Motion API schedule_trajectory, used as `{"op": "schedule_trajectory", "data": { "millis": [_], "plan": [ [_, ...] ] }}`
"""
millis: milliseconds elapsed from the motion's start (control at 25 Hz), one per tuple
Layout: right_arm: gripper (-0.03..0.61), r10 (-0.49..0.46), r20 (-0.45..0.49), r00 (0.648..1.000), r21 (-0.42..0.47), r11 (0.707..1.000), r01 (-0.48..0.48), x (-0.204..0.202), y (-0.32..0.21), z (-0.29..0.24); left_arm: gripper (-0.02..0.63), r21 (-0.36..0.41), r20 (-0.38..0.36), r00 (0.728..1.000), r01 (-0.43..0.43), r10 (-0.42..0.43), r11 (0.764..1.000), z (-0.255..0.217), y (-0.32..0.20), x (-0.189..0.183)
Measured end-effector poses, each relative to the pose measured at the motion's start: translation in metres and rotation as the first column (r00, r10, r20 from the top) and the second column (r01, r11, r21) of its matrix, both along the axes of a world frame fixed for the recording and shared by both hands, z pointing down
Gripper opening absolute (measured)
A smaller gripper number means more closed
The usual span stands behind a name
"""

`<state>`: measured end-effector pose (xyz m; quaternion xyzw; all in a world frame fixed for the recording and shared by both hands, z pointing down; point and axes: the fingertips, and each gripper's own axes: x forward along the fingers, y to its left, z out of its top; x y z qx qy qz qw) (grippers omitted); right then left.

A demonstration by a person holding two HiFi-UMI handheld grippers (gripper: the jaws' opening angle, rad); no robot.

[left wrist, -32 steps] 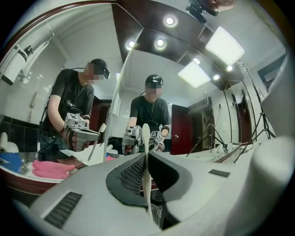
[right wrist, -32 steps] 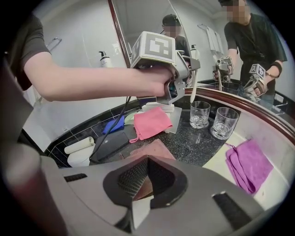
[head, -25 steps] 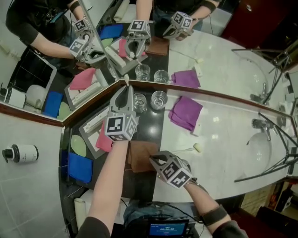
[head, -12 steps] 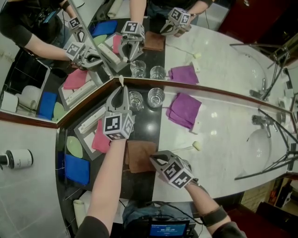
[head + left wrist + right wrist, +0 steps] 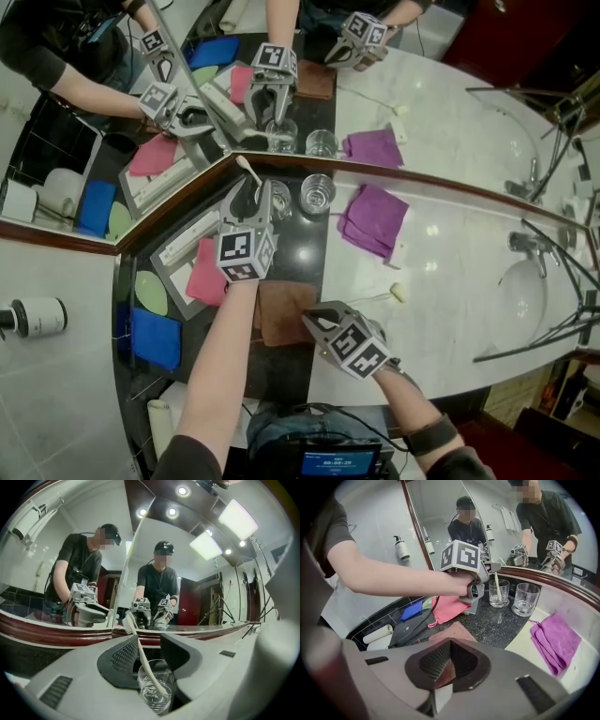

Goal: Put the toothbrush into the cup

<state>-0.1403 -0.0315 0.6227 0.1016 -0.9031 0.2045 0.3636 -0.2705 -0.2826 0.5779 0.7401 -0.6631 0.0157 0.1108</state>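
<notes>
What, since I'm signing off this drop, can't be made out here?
Head view: the left gripper, its jaws just opening with the toothbrush between them, partly covers the cup.
Left gripper view: gripper body cuts off the cup's base.
Right gripper view: shut right gripper hides most of the brown cloth.

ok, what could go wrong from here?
The left claw has just been opening its jaws, with the toothbrush between them, apparently against one pad: pulling back could drag it out or tip the glass. The second glass stands close beside it; a sideways exit could knock it.
</notes>
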Motion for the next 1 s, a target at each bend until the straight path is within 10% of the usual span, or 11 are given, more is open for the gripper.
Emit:
{"op": "schedule_trajectory", "data": {
  "millis": [680,1000],
  "plan": [
    [0.006,0.033,0.005,0.999,0.022,0.999,-0.033,0.022,0.008,-0.016,0.158,-0.060,0.040,0.999,0.018,-0.015,0.998,-0.021,0.038,0.006],
    [0.006,0.040,0.010,0.999,0.070,0.997,-0.041,0.048,0.020,-0.046,0.000,-0.082,0.069,0.997,0.029,-0.023,0.996,-0.068,0.106,0.024]
  ]
}}
